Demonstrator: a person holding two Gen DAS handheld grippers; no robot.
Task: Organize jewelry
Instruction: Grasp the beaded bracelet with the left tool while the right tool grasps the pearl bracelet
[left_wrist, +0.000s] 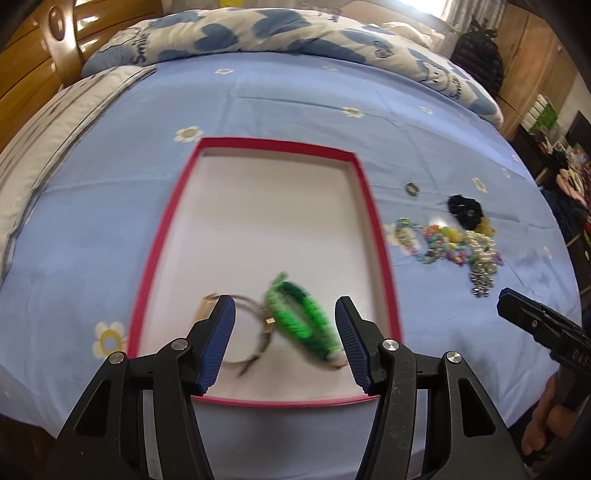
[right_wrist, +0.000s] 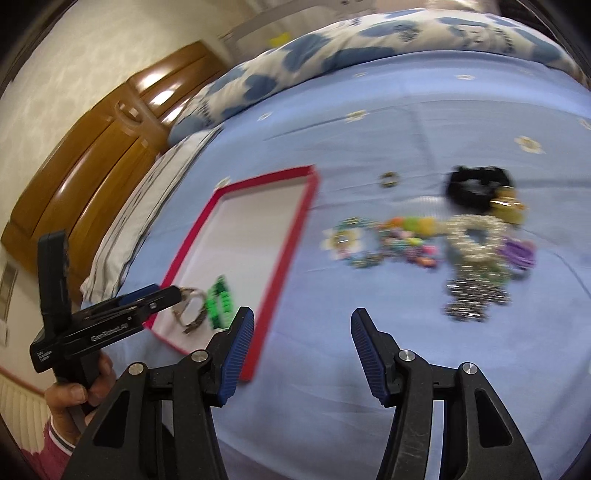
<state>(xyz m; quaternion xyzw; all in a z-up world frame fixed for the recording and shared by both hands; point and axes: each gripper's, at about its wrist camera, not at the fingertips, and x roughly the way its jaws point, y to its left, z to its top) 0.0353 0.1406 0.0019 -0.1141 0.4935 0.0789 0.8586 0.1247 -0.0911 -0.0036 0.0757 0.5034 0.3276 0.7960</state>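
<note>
the shallow red-rimmed cardboard tray with a white floor lies flat on the light blue bedsheet printed with small white flowers. at the tray's near end rest two pieces: a bright green woven cord bracelet and, touching it on its left, a thin metal bangle with a gold-coloured clasp; both are blurred.

the left gripper hangs just above that near end, its jaws spread wide with the bracelet and bangle showing between the blue ribbed pads, which touch nothing.

to the right of the tray, apart from it, lies a loose heap on the sheet: a teal and green beaded bracelet, a string of multicoloured beads, a pearl and silver bead bracelet, a black fabric scrunchie behind them, and a small dark ring by itself nearer the tray.

the right gripper hovers over bare sheet between the tray's right rim and the heap, jaws wide and holding nothing.

a blue-and-white patterned quilt is bunched along the far side of the bed.
</note>
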